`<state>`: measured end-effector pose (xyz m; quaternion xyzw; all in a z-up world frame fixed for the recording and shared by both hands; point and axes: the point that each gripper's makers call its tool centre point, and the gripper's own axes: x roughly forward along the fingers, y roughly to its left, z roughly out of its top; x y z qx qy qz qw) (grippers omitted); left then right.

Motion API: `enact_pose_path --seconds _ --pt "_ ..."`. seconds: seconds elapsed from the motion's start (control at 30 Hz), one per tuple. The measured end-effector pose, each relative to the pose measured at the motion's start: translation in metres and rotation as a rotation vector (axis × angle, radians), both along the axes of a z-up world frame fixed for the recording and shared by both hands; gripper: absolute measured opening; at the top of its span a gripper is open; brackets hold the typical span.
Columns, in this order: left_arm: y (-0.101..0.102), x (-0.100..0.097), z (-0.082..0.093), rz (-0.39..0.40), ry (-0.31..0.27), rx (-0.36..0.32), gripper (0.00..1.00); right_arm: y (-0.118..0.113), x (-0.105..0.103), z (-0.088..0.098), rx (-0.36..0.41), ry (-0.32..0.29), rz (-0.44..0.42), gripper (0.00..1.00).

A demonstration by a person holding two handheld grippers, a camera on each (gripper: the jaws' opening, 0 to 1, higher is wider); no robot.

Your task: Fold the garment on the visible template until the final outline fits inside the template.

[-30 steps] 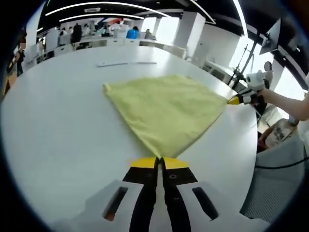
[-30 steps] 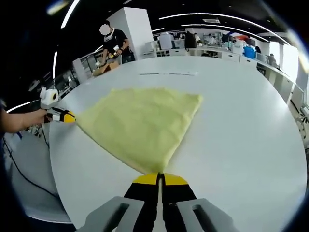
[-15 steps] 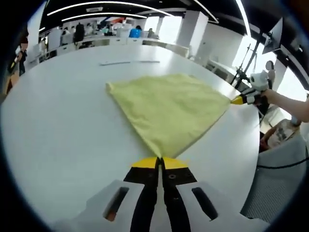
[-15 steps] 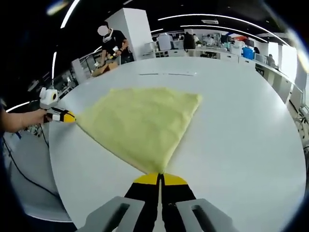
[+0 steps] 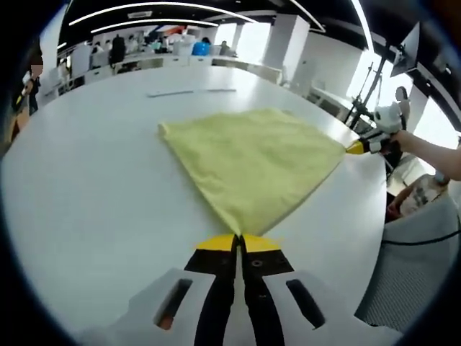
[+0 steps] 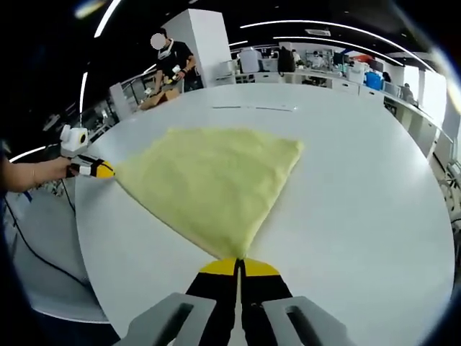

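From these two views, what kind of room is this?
Probably an open-plan lab or office: a large round white table holding a yellow cloth garment, rows of desks behind, and long ceiling light strips.

Unresolved items
Garment (image 5: pixel 252 162) corner tips hidden inside closed jaws of both grippers; far tape strips (image 6: pixel 252 108) too small to read; background people and desks blurred.

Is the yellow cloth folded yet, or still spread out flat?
Spread flat, apparently one layer: the yellow cloth lies stretched on the white table, with the left tongs and right tongs each shut on a corner.
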<state>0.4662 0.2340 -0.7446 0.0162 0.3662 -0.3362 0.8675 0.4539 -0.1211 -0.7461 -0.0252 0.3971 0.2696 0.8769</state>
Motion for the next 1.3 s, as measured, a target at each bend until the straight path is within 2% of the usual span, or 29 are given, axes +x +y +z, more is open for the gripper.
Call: enact_pose_path --seconds 0.77,1.23,1.3 --pt "-0.001 -0.022 -0.001 -0.013 0.008 0.012 0.00 -0.002 -0.020 -0.001 0.009 0.016 -0.009 0.00" --pt "-0.002 -0.025 -0.004 -0.021 -0.002 0.035 0.00 -0.002 -0.024 -0.002 -0.001 0.015 -0.007 0.00" --pt "-0.002 -0.024 -0.003 -0.020 -0.003 0.033 0.00 -0.001 -0.023 -0.002 0.017 0.022 -0.025 0.00"
